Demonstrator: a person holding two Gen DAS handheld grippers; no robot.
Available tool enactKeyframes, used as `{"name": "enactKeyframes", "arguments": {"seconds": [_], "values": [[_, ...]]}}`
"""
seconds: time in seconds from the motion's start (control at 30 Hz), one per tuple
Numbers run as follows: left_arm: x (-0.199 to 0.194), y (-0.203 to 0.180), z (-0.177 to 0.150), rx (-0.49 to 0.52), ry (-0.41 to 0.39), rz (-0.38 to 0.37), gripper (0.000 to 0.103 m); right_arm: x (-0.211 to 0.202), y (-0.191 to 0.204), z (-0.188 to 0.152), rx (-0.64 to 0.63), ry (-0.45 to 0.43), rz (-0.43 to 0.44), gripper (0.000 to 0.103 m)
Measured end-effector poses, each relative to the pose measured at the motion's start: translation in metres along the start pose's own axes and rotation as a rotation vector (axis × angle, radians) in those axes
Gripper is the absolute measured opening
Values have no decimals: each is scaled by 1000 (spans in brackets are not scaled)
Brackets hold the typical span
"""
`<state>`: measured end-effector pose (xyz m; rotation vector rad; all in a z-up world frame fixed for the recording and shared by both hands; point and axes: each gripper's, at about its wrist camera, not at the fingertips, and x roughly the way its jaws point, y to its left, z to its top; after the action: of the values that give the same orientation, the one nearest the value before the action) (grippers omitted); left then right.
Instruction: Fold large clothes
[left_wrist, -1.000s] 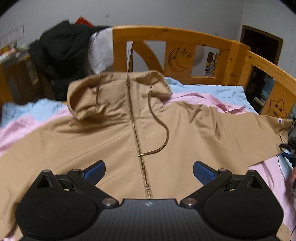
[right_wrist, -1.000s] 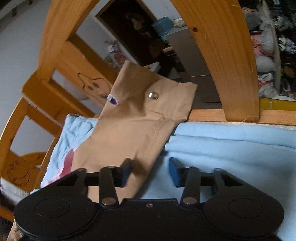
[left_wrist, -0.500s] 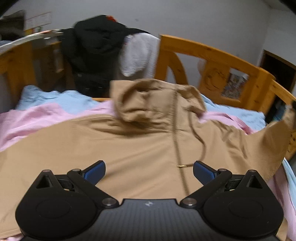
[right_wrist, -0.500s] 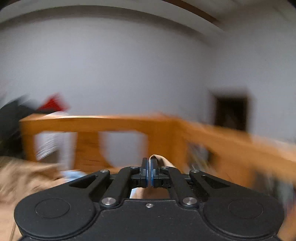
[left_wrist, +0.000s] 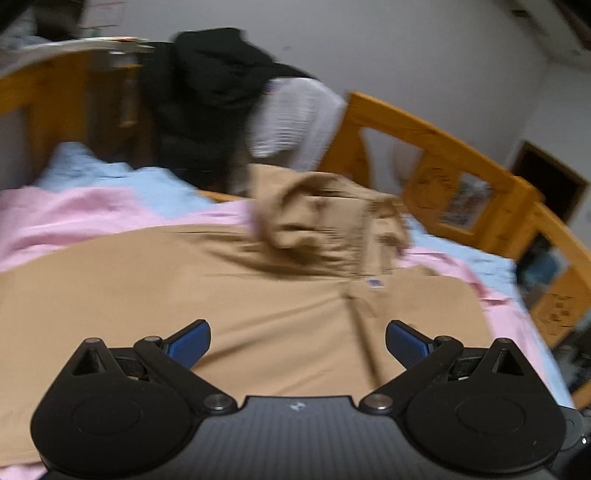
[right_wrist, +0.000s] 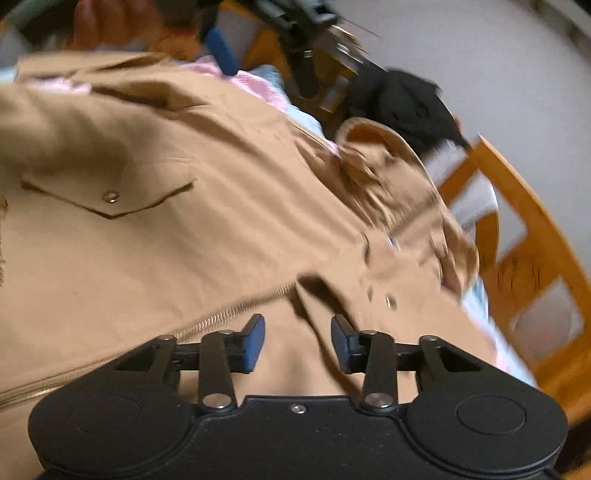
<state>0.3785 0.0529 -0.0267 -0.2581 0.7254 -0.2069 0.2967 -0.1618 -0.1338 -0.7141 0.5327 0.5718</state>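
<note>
A tan hooded jacket (left_wrist: 221, 288) lies front up on the bed, its hood (left_wrist: 317, 218) bunched at the far end. Its right sleeve (left_wrist: 424, 306) is folded across the chest. In the right wrist view the sleeve's cuff (right_wrist: 388, 291) with its snaps lies just past my right gripper (right_wrist: 297, 343). That gripper's jaws are opening, with nothing pinched between the pads, and the zipper (right_wrist: 236, 310) runs to their left. My left gripper (left_wrist: 297, 345) hovers wide open over the jacket's lower front, holding nothing.
Pink and blue bedding (left_wrist: 74, 210) lies under the jacket. A wooden bed rail (left_wrist: 443, 147) runs along the far and right sides. A black clothes heap (left_wrist: 207, 99) and a white garment (left_wrist: 291, 118) hang over it. A hand (right_wrist: 110, 22) shows at the top of the right wrist view.
My right gripper closed on the sleeve cuff, swung it across onto the jacket's front and parted its jaws. The left gripper slid sideways over the jacket, still open.
</note>
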Motion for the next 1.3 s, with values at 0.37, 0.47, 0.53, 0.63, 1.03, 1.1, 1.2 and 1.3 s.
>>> {"name": "enactKeyframes", "arguments": {"seconds": [0.37, 0.47, 0.53, 0.63, 1.03, 1.1, 1.2, 1.3], "values": [[42, -16, 9, -81, 49, -57, 102, 67, -155, -59, 1249, 107, 255, 57], [40, -8, 14, -117, 55, -87, 102, 78, -152, -56, 1369, 67, 167, 21], [39, -2, 19, -141, 73, -133, 102, 73, -144, -34, 1266, 2, 81, 12], [36, 12, 25, -201, 75, -219, 102, 42, -109, 14, 917, -147, 21, 7], [53, 60, 9, -277, 197, -166, 102, -6, 44, 63, 206, -261, 222, 3], [59, 65, 0, -279, 217, -100, 102, -6, 45, 59, 227, -237, 230, 3], [60, 70, -11, -325, 264, -106, 102, -7, 38, 56, 276, -223, 226, 3], [64, 68, -20, -351, 292, -165, 100, -12, 37, 53, 331, -236, 224, 3]]}}
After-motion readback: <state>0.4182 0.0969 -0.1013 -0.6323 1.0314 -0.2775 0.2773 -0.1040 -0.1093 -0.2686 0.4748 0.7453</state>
